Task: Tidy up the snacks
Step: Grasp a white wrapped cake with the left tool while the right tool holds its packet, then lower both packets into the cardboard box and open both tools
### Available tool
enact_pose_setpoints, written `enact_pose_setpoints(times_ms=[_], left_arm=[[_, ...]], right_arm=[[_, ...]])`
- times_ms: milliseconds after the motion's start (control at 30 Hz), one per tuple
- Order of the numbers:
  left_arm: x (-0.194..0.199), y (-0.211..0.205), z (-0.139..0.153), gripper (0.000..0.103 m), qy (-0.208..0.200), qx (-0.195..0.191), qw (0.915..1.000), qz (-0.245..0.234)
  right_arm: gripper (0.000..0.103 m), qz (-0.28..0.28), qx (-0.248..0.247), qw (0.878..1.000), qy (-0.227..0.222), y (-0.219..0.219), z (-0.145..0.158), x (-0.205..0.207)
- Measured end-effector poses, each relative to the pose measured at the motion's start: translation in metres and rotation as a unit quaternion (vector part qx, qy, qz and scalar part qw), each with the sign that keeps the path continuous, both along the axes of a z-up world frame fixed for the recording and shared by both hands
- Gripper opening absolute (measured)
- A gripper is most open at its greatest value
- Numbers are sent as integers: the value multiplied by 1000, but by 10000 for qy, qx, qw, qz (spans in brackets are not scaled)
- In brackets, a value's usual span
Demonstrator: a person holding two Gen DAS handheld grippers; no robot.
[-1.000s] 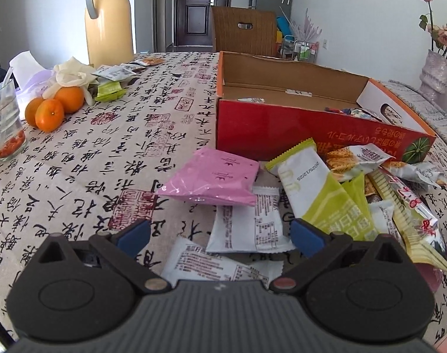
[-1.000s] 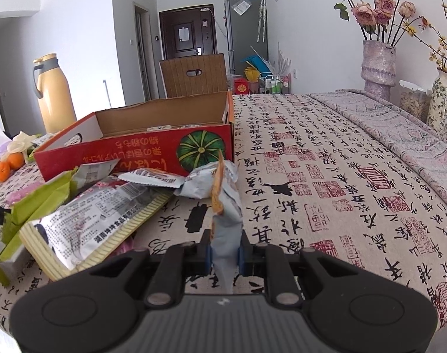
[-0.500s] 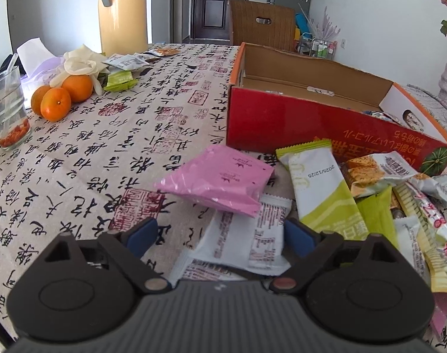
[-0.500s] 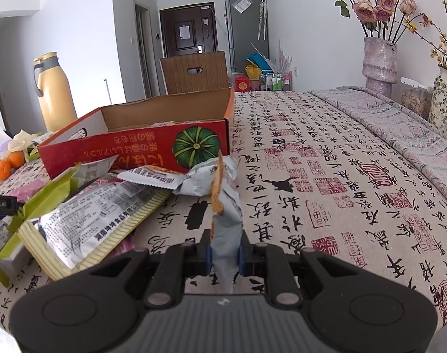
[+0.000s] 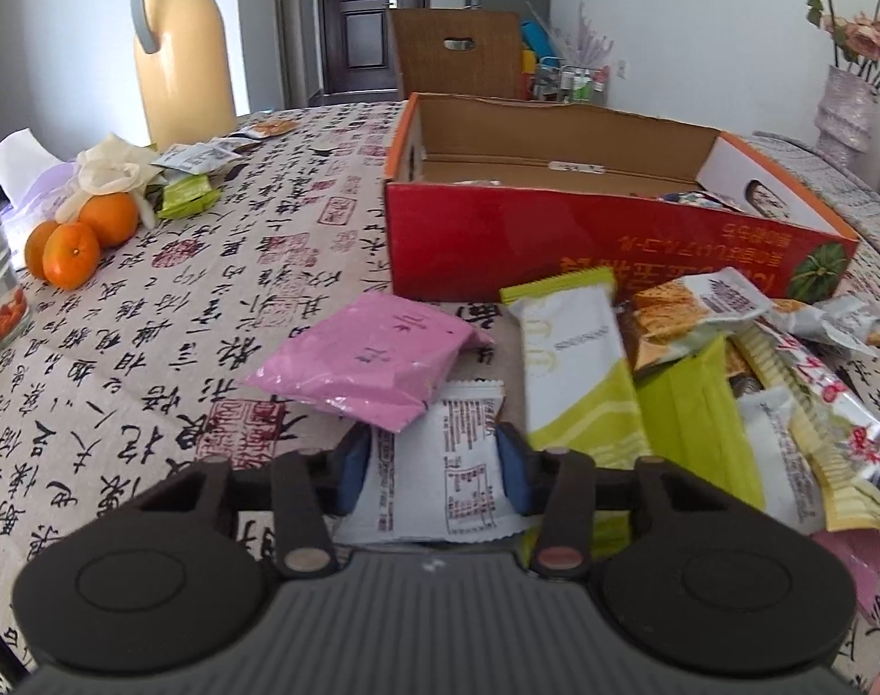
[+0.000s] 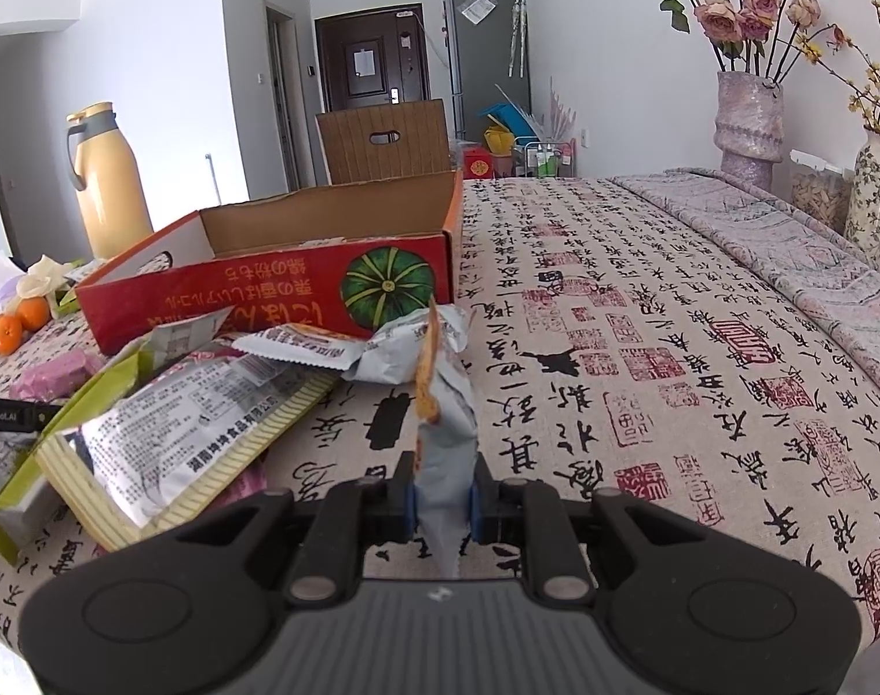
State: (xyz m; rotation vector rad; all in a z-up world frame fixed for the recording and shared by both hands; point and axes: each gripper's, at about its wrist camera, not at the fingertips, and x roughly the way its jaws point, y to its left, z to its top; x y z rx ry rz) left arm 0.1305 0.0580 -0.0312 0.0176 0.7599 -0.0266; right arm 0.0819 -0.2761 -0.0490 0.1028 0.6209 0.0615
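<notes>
Picking up snacks to put in the box looks like the step in hand. Biggest of all is the worktop with the cloth of black and red writing [image 5: 167,313]. On it sits the long red cardboard box with a green pumpkin picture [image 5: 584,243], open on top, with a few snacks already inside at its far right end. Right in front of the box lies a messy heap of snack packets, so a lot of tidying is left, I think.

In the heap a puffy pink plastic packet [image 5: 364,368] lies partly on top of a flat white packet with small black print [image 5: 440,475]. The left tongs [image 5: 434,472] have one pad on each side of that white packet, pressing its edges or very near them; I cannot tell if they grip it yet. The right tongs [image 6: 442,501] are squeezed tight on a thin grey and orange snack packet [image 6: 442,405], holding it upright above the worktop, near the box's pumpkin corner.

Next, I think the right tongs need to carry their packet over the box wall and let go. The left tongs must squeeze firmly and slide the white packet out from under the pink one.
</notes>
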Motion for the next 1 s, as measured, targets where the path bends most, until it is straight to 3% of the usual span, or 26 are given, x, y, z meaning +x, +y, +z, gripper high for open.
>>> enact_pose_setpoints(times_ms=[333, 633, 1000], left_arm=[[-27, -1, 14, 42, -262, -190, 9995, -51], [-50, -7, 52, 42, -882, -291, 9956, -138], [-20, -24, 87, 42, -1312, -280, 9908, -188]], right_arm=[[16, 41, 3, 10000, -53, 2, 4, -2], [16, 106, 8, 9996, -253, 5, 17, -7], [16, 272, 21, 9975, -648, 16, 45, 18]])
